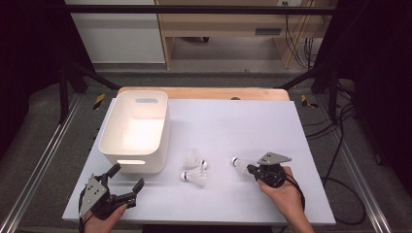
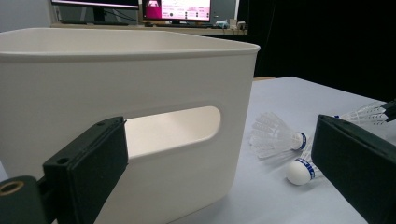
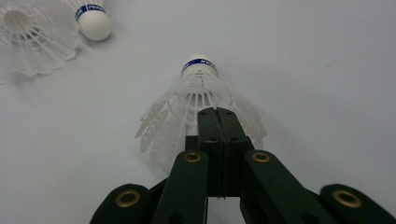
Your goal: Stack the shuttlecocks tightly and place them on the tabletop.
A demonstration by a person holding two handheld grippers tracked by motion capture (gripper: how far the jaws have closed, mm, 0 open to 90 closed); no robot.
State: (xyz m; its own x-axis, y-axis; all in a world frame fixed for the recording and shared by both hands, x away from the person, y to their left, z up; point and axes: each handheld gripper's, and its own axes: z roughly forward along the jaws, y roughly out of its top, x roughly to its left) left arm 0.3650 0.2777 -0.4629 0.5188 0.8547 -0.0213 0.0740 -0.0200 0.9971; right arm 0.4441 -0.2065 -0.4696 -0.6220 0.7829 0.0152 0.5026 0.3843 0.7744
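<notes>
Three white shuttlecocks with blue-banded corks are on the white tabletop (image 1: 233, 121). Two lie side by side in front of the bin, one (image 1: 194, 158) (image 2: 273, 137) behind the other (image 1: 194, 177) (image 2: 301, 170). The third shuttlecock (image 1: 239, 164) (image 3: 198, 79) points its cork away from my right gripper (image 1: 251, 170) (image 3: 217, 114), which is shut on the skirt's rim. I cannot tell whether it is lifted off the table. My left gripper (image 1: 128, 176) (image 2: 219, 140) stands open at the front left, facing the handle slot of the white bin (image 1: 136, 128) (image 2: 140, 70), with nothing between its jaws.
The bin takes up the table's left half, and its inside looks bare. The table's front edge runs just below both hands. Black frame rails and floor cables (image 1: 340, 145) flank the table, and wooden furniture (image 1: 218, 24) stands behind it.
</notes>
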